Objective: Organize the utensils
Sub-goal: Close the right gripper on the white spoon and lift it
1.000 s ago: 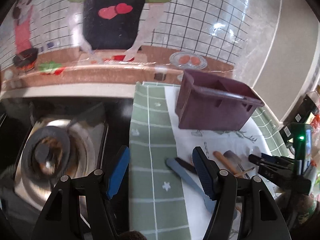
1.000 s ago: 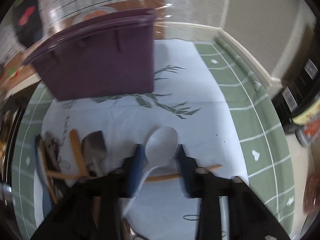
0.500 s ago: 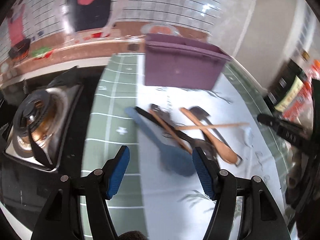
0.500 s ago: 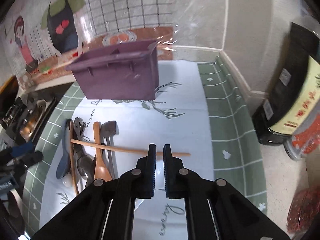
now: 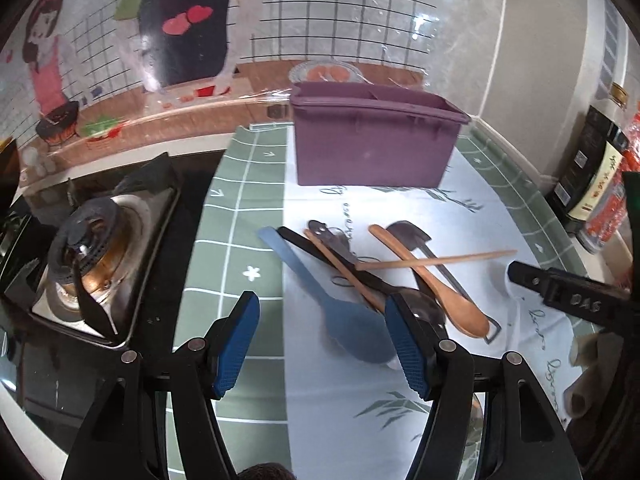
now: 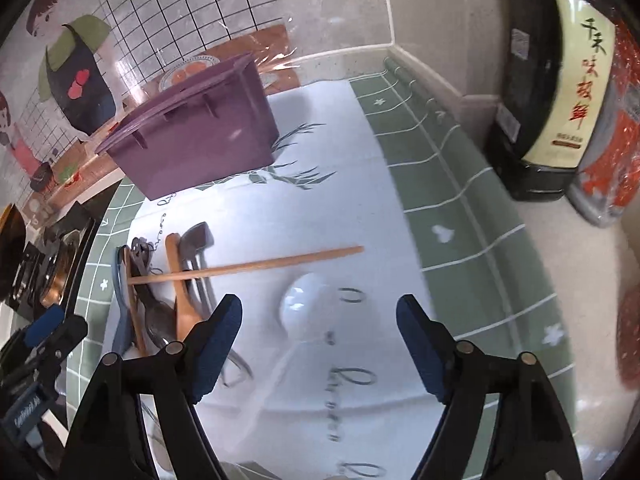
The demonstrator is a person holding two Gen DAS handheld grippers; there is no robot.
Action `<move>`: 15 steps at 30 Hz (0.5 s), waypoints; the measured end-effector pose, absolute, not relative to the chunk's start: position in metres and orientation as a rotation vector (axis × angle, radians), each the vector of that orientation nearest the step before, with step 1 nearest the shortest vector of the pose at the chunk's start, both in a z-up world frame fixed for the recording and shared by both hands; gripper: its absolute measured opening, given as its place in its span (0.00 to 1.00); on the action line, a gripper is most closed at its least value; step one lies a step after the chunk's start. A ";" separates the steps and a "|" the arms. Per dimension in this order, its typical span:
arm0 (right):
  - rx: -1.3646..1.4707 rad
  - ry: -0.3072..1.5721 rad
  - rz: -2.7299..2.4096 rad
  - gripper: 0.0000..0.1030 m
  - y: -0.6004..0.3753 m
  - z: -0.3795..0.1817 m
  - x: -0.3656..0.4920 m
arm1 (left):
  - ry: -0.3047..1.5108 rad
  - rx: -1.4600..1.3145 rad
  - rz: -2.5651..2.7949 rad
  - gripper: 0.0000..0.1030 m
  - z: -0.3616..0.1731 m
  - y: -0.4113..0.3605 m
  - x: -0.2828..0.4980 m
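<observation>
L gripper (image 5: 322,338): fingers apart, nothing held, hovering over blue spatula (image 5: 352,334) blade on the white mat (image 5: 320,400). R gripper (image 6: 320,332): fingers wide apart, empty, white spoon (image 6: 304,302) lying on mat between them. Utensil pile w/ wooden spoon (image 5: 440,284), chopstick (image 5: 436,260) across it, black utensils beneath. Purple bin (image 5: 372,144) upright behind pile, near wall. Gas burner (image 5: 92,240) left of mat.

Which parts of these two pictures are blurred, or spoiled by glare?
Left wrist view: mostly sharp, glare on the wall film, edges bent by the fisheye. Right wrist view: the white spoon has a smeared handle, the bottle and red pack are soft, and glare lies on the film behind the purple bin.
</observation>
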State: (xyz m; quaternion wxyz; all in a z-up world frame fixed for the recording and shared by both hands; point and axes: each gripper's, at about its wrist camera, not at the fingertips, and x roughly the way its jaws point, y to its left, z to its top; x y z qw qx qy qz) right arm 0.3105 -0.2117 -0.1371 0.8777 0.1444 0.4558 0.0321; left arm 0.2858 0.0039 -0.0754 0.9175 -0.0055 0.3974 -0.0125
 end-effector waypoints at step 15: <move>0.178 0.909 0.105 0.32 -0.202 -0.132 0.299 | 0.857 0.108 -0.232 0.64 -0.076 -0.009 0.309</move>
